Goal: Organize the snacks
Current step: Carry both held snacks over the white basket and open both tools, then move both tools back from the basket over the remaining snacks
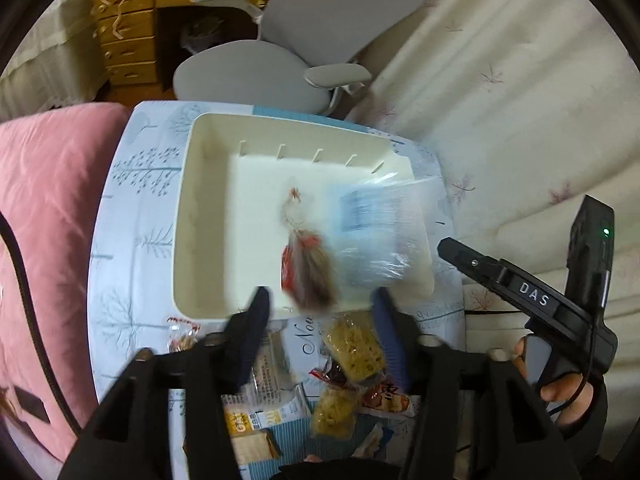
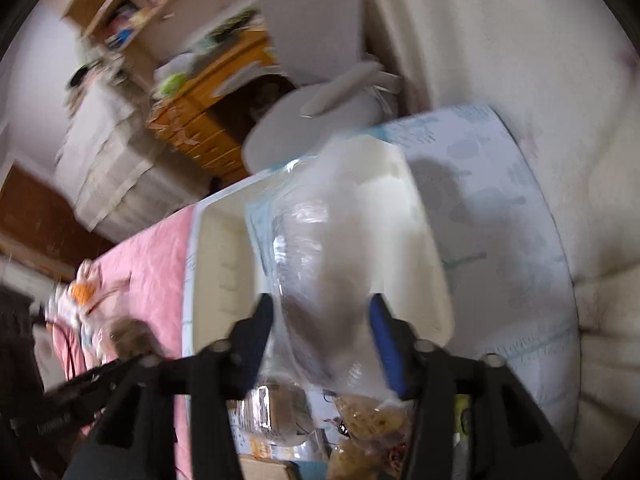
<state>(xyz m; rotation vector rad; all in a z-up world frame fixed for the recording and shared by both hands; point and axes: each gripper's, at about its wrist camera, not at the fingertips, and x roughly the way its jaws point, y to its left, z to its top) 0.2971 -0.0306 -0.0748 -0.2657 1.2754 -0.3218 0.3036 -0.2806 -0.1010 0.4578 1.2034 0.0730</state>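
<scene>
A small table under a pale blue tree-print cloth (image 1: 120, 208) stood between a pink quilt on the left and a cream bedspread on the right, with a grey office chair and a wooden desk beyond. On it sat a cream plastic bin (image 1: 208, 216), and nearer lay a heap of wrapped snacks (image 1: 340, 364). The left gripper (image 1: 320, 300) was parted about halfway at the bin's near rim; a blurred red-and-brown packet (image 1: 308, 272) lay just beyond its tips, long axis running near to far, apparently free. The right gripper (image 2: 320, 308) was likewise parted; a clear plastic bag (image 2: 320, 248) lay between and beyond its fingers, and whether the pads touched it I could not tell. Only the left view showed the bag (image 1: 376, 232) over the bin's right side and the right gripper's black body (image 1: 520, 288) beside it; the right view showed neither packet nor bin floor clearly.
</scene>
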